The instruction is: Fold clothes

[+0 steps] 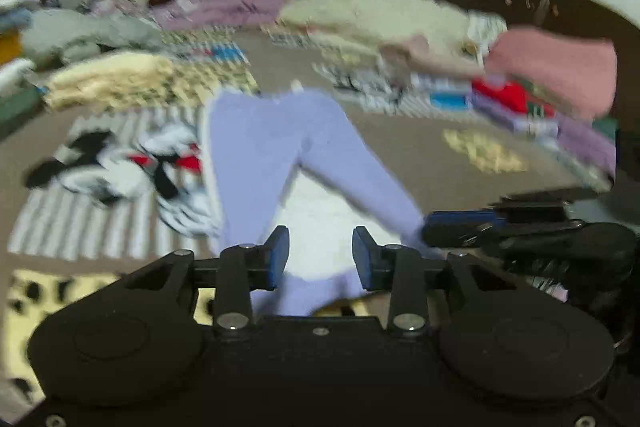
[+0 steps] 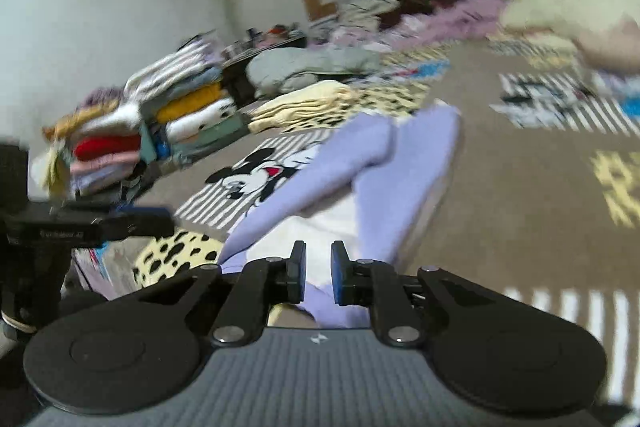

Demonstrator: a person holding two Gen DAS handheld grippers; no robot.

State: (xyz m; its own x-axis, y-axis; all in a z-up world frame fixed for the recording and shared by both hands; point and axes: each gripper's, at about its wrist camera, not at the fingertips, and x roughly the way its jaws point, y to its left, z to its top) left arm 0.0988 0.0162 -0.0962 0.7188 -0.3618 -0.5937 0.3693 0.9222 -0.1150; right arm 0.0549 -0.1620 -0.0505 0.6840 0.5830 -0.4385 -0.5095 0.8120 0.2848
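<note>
My left gripper (image 1: 321, 253) is spread, my right gripper (image 2: 319, 273) nearly closed with nothing pinched; the lavender pants (image 1: 264, 155) stretch toward twelve o'clock. I should pinch both cuffs evenly, then lift together.

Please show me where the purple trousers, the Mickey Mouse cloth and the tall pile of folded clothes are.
purple trousers (image 1: 256, 143): left wrist view, on the left leg.
Mickey Mouse cloth (image 2: 250, 179): right wrist view, on the printed face.
pile of folded clothes (image 2: 120, 143): right wrist view, on the red layer.

Soft matt lilac fleece trousers (image 1: 260, 147) lie on a printed cloth blanket (image 1: 400, 147).
</note>
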